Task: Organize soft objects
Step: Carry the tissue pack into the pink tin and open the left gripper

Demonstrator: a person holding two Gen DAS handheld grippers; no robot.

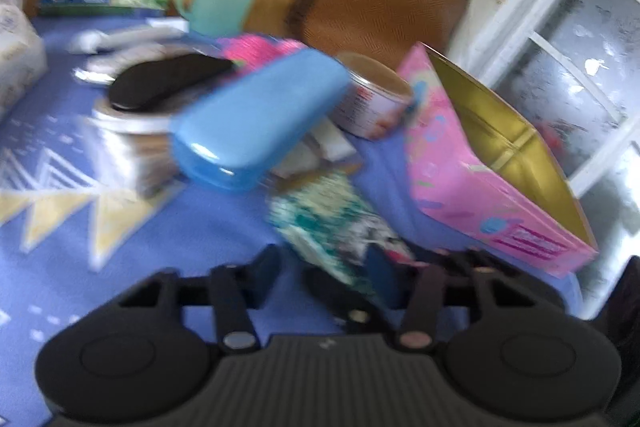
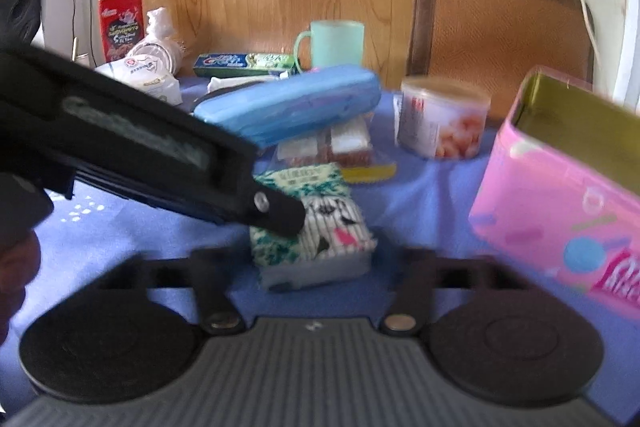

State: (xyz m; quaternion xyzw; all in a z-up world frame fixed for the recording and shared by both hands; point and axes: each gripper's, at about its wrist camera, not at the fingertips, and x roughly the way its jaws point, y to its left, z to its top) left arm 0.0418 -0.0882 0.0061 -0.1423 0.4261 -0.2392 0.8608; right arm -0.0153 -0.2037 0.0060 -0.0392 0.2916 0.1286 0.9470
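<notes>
On the bench (image 2: pixel 424 195), which is covered with a blue patterned cloth, a pocket tissue pack (image 2: pixel 316 223) lies flat at the near edge of the clutter. It is the only soft item within reach of both tools, and it appears to be the item currently being handled.

The left hand-held gripper (image 1: pixel 326 273) reaches in from the left side of the right wrist view. Its jaws are clenched, and its tip bears on the upper left part of the tissue pack. The grip looks like a pinch on the pack's wrapper, although blur hides the exact contact line.

The right hand-held gripper (image 2: pixel 312 259) stands directly behind the pack with its jaws released. One finger sits to each side of the pack, and neither pad visibly touches it. This straddling position probably serves to steady or receive the pack.

An open pink tin box (image 2: pixel 560 195) stands tilted just to the right, with its gold interior facing up and toward the pack. It is judged to be the likely receptacle, and it currently holds nothing visible.

Hard items stand farther back and apart from the pack:
- a blue plastic case (image 2: pixel 292 107), resting across other objects
- a food can (image 2: pixel 440 119)
- a mint-green mug (image 2: pixel 336 43)
- a toothpaste box (image 2: pixel 244 63)
</notes>
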